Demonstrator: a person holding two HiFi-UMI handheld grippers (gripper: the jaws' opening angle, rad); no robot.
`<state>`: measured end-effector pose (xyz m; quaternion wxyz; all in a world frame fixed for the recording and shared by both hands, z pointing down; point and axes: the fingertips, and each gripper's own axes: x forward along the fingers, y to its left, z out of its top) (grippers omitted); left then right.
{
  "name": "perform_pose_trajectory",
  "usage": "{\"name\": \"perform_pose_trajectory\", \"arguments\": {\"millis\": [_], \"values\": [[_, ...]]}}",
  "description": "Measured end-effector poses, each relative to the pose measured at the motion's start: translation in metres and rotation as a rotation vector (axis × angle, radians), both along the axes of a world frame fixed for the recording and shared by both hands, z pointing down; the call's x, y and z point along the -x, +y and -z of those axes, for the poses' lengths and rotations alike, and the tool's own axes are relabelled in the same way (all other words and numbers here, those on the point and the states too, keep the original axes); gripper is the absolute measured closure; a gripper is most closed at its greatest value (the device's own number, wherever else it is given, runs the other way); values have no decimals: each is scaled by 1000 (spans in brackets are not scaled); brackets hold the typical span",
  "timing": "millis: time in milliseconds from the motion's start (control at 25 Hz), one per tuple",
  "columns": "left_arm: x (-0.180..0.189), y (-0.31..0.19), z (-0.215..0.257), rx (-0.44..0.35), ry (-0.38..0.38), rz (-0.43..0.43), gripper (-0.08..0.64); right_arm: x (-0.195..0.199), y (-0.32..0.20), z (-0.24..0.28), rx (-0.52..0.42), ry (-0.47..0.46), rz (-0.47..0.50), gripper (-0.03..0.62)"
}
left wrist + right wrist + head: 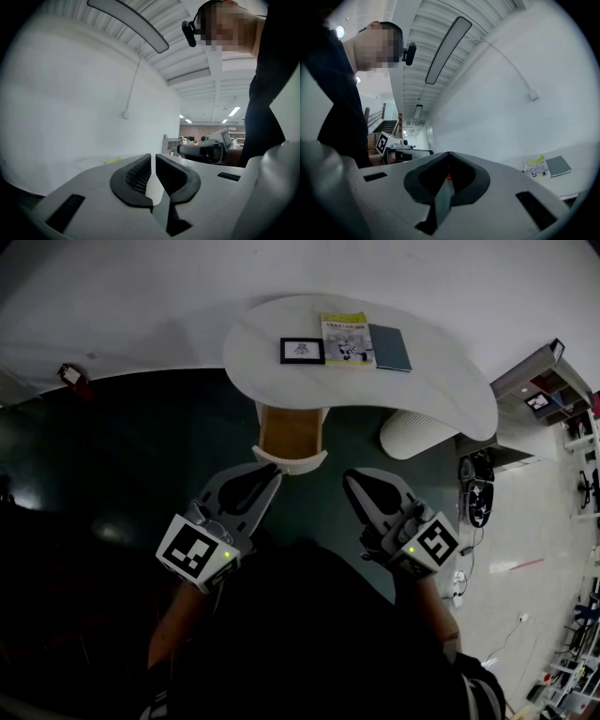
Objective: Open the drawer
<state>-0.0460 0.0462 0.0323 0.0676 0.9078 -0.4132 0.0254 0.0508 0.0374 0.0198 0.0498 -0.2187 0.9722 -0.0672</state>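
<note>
The white kidney-shaped worktop [441,399] is seen at the top of the head view, with its near edge curving above both claws. A framed picture [302,351], a booklet [347,339] and a dark notebook [389,348] are laid side by side close to its far edge, against the wall. Under the worktop's right part a white ribbed pedestal [412,432] is set, just right of the drawer [289,432]. Dark floor [141,456] lies open to the left of the drawer and between the two claws. The drawer is found under the worktop's near edge, pulled out toward the person, so that its wooden inside is exposed. Its curved white drawer front [298,463] forms the nearest edge. Both forearms are reached forward from the bottom of the head view, and both tools are held roughly level, with the marker cubes [197,554] turned upward. The left claw [272,476] is brought up to the left part of the drawer front. In the left gripper view its jaws [153,158] are seen drawn close, with a thin white piece between the pads that appears to be the drawer front's edge. The right claw [352,482] is held just right of and below the drawer front, apart from it. In the right gripper view its jaws [449,153] are seen brought together, with nothing held.
</note>
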Motion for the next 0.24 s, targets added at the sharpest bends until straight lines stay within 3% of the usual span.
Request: {"name": "perform_pose_trajectory", "arguments": {"millis": [240], "values": [[1, -2, 2, -1, 4, 1, 523, 3, 0, -2, 3, 6, 5, 577]]}}
